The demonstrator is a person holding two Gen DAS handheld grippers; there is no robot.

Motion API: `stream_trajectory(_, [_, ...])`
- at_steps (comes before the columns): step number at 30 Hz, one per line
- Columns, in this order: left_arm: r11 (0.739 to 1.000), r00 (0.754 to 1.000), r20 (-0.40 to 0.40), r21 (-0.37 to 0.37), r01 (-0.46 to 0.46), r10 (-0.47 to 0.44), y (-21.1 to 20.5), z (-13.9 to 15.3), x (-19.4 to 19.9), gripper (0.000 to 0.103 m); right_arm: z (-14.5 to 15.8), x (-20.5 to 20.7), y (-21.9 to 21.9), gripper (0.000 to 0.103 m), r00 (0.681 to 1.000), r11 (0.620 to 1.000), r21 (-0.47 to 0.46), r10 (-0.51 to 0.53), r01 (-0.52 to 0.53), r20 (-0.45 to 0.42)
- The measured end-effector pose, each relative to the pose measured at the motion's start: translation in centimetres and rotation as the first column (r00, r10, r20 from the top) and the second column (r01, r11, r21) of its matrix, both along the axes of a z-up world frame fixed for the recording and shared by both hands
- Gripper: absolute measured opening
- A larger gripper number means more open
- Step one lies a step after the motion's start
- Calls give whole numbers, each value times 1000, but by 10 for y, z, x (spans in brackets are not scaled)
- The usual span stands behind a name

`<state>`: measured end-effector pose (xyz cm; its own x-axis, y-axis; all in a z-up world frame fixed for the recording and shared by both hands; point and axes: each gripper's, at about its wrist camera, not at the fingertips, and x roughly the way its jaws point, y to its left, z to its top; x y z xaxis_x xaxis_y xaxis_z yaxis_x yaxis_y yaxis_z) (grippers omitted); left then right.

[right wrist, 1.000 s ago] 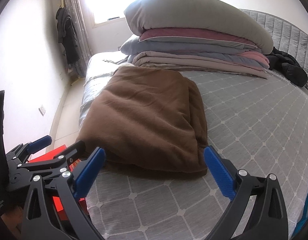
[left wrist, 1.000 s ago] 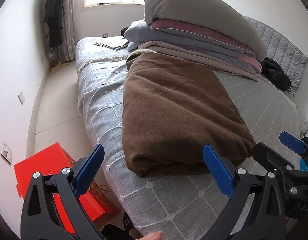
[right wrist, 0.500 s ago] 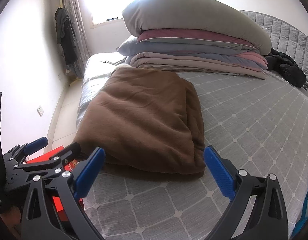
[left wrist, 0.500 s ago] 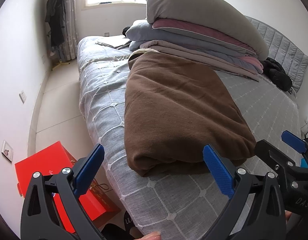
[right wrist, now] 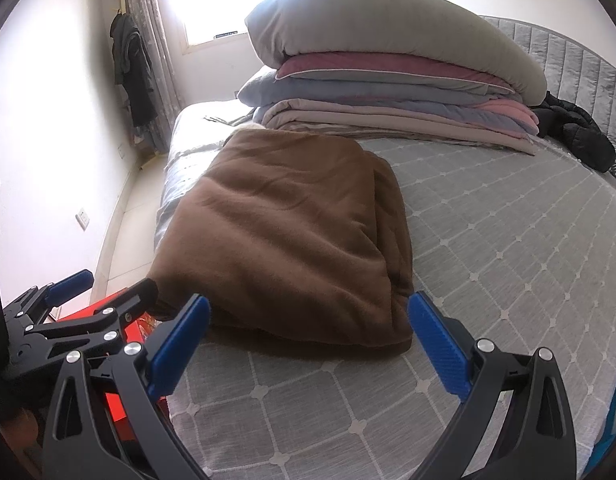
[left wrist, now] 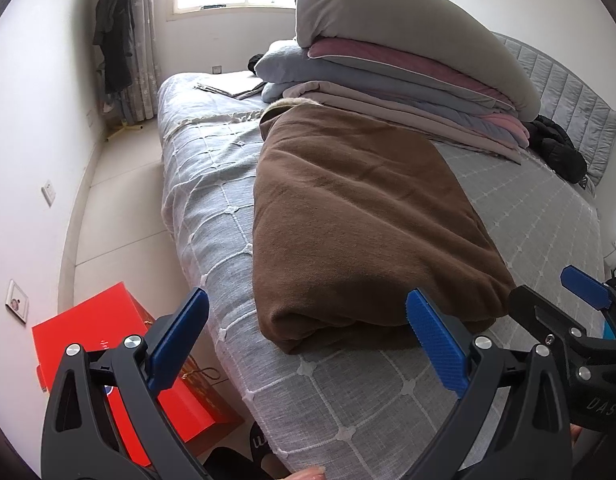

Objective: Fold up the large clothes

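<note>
Item: brown garment (left wrist: 359,216), folded, laid on grey quilted bed (left wrist: 527,216).

The garment lay as a thick, soft, fleecy bundle near the bed's left edge, its far end touching a stack of folded bedding (left wrist: 407,64) with a pillow on top; a red box (left wrist: 108,344) stood on the floor beside the bed. Left gripper (left wrist: 308,344) and right gripper (right wrist: 308,340) both hung just short of the near rolled edge, tongs spread wide, holding nothing. Judged bulky, limp and moderately heavy: likely to sag and unroll if lifted by one layer. Best taken at the two near corners, pinching all layers together, grippers well apart.
</note>
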<state>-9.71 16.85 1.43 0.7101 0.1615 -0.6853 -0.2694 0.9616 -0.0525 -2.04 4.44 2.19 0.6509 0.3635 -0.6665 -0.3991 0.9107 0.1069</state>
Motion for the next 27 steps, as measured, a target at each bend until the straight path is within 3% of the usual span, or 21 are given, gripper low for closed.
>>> stream_trajectory(27, [1000,1000,25,23,-18,18,-1,7,-4,96,-3,0,-3,96,1000,1000,19,4,-4,-6])
